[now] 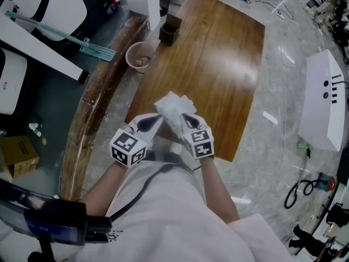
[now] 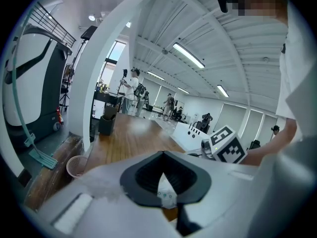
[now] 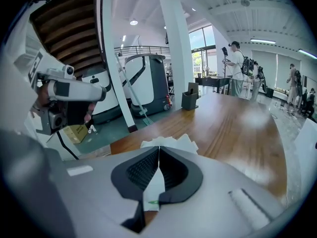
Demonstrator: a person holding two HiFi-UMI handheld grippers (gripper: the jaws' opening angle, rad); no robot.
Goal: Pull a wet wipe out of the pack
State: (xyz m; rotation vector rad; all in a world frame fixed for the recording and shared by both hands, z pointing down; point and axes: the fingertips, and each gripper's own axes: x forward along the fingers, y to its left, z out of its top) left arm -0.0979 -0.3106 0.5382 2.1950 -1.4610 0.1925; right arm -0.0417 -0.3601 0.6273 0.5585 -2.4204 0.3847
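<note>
Both grippers meet close to my body, over the near edge of the wooden table [image 1: 218,64]. Between them is a crumpled white wet wipe [image 1: 173,106], held above the tabletop. My left gripper [image 1: 160,117] is shut; in the left gripper view its jaws [image 2: 162,170] pinch white film with small teal print, which looks like the pack [image 2: 166,196]. My right gripper [image 1: 182,118] is shut on the white wipe [image 3: 168,143], whose folded edge sticks out past the jaws [image 3: 159,155] in the right gripper view. Most of the pack is hidden by the grippers.
A pink wastebasket [image 1: 140,55] and a dark container [image 1: 169,30] stand at the table's far left corner. A white unit [image 1: 324,100] and scissors-like tools [image 1: 302,190] lie on the floor at the right. A cardboard box [image 1: 19,154] sits at the left. People stand far off.
</note>
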